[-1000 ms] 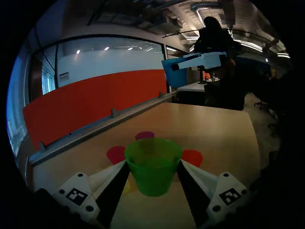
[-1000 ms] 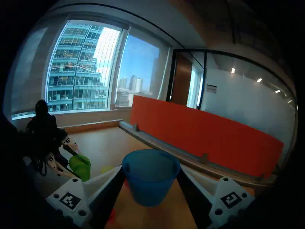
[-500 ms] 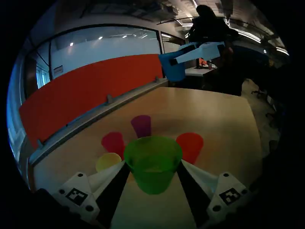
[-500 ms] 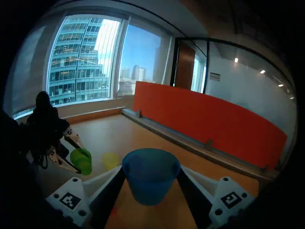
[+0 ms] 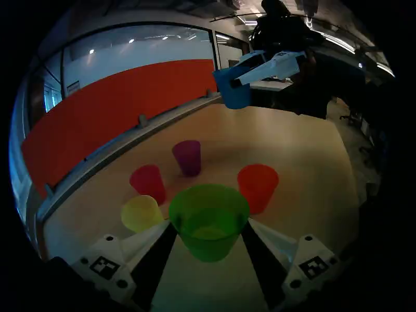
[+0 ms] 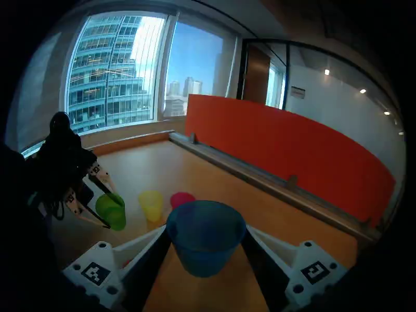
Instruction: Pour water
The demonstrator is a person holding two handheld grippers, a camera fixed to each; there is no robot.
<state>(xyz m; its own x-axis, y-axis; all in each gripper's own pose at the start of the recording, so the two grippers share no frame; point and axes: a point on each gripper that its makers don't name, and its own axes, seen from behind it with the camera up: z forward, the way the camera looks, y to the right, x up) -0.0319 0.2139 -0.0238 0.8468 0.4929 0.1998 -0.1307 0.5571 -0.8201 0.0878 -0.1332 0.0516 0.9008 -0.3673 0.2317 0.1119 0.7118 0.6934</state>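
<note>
Above the table (image 5: 307, 156), left tongs (image 5: 209, 231) gripping green cup (image 5: 209, 242), right tongs (image 6: 206, 236) gripping blue cup (image 6: 206, 255)

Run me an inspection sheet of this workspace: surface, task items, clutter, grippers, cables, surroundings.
Surface: wooden table, no spills seen.
Job's things: green cup and blue cup, each held rim up; contents cannot be told.
Clutter: purple cup, red cup, orange cup and yellow cup stand upright on the table, apart from each other.
Grippers: left gripper has its jaws pressed on the green cup; right gripper has its jaws pressed on the blue cup.
Cables: nothing seen.
Surroundings: orange partition along the table's far edge; tall windows beyond.
</note>
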